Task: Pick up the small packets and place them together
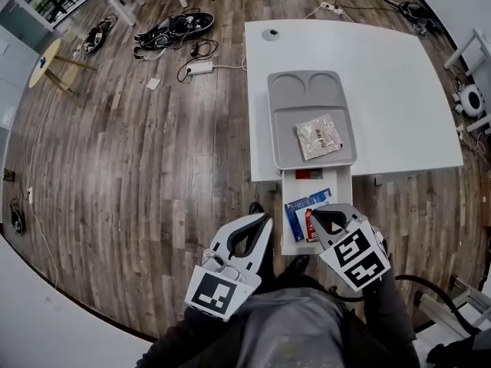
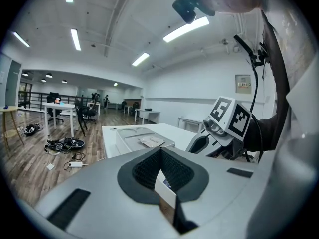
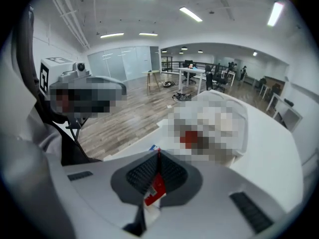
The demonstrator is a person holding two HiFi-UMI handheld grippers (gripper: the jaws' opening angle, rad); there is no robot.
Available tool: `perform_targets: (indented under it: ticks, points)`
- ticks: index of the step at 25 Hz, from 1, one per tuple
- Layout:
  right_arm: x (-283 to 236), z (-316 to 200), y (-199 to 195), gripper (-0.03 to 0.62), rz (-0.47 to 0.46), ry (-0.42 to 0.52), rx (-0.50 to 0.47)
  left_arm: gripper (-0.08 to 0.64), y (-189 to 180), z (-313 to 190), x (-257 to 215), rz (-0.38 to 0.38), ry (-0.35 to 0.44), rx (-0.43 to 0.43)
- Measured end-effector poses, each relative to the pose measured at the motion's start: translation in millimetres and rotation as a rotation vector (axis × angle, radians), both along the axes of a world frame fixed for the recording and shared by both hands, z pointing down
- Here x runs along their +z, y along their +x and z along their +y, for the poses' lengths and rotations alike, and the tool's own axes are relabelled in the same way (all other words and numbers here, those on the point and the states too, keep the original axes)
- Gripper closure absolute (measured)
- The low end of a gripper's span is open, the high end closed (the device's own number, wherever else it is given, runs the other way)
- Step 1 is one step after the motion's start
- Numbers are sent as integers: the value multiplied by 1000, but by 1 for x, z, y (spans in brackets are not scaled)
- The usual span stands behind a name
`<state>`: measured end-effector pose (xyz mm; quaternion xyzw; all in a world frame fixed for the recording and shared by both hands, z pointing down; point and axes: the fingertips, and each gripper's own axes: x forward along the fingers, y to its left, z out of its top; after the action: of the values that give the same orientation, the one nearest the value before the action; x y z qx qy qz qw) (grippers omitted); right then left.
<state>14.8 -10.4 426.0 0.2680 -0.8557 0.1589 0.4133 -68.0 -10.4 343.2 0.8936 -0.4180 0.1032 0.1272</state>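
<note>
The right hand-held gripper, clenched on a red packet, is the nearer one to the tray at its twelve o'clock, where a clear packet lies; the left hand-held gripper is closed, empty.

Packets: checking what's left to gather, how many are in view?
4. A silvery packet lies in the grey tray; a dark red packet and a blue packet lie on the white ledge below; a red packet is clamped in the right tongs. Others may be hidden.
</note>
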Motion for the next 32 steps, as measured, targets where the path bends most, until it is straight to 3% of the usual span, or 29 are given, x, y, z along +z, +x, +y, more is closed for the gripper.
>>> perform_targets:
  ticks: [11, 19, 27, 28, 30, 32]
  points:
    - [-71, -64, 6, 584, -92, 180, 93, 572, -1, -21, -32, -3, 73, 4]
    - [-66, -141, 10, 584, -79, 189, 159, 572, -31, -47, -6, -3, -14, -38]
    - [-33, -170, -7, 583, -68, 149, 186, 572, -50, -68, 21, 15, -79, -57]
    - [-33, -172, -8, 575, -77, 156, 190, 572, -51, -69, 23, 16, -86, -58]
    - [-36, -175, -7, 499, -92, 174, 199, 572, -51, -69, 24, 15, -92, -60]
    - [-43, -175, -4, 499, -99, 199, 210, 573, -50, -67, 23, 13, -90, -61]
